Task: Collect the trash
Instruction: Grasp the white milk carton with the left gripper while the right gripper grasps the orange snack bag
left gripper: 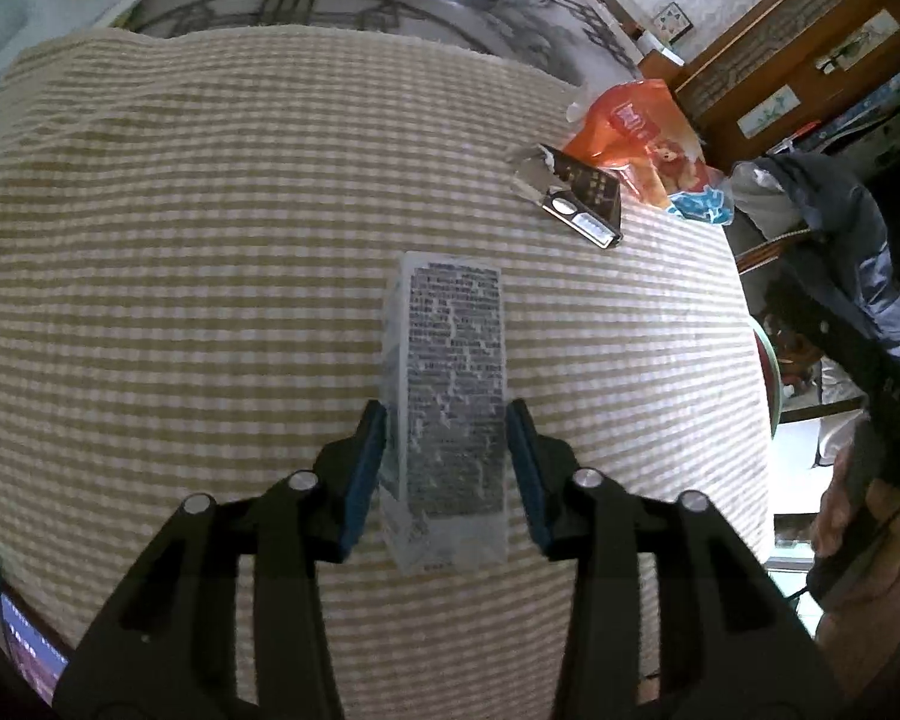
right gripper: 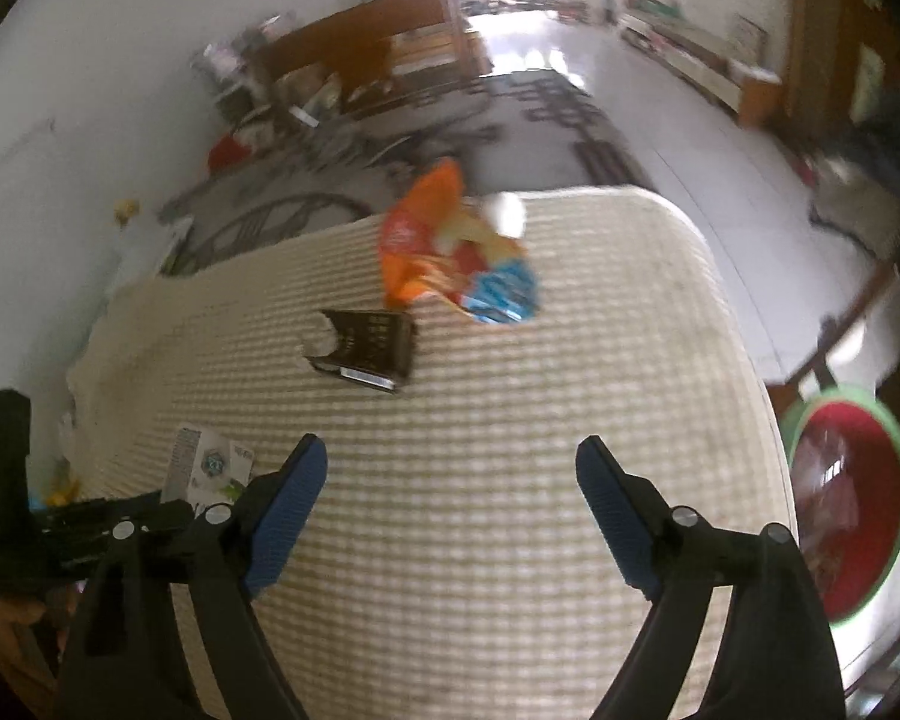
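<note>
A white carton point(left gripper: 450, 384) with dense black print stands between the blue pads of my left gripper point(left gripper: 447, 408), which is shut on its sides above the checked tablecloth point(left gripper: 180, 300). The same carton point(right gripper: 210, 465) shows at the left edge of the right wrist view. A black box point(left gripper: 582, 192) point(right gripper: 366, 348) with a torn flap lies further off, and an orange snack bag point(left gripper: 636, 132) point(right gripper: 444, 246) lies behind it. My right gripper point(right gripper: 450, 444) hangs open over bare cloth, with nothing between its fingers.
A round basin point(right gripper: 846, 498) with a green rim and red inside sits below the table's right edge, with wrappers in it. A hand point(left gripper: 858, 540) and a dark jacket on a chair point(left gripper: 822, 228) are at the right. Patterned floor and wooden furniture lie beyond.
</note>
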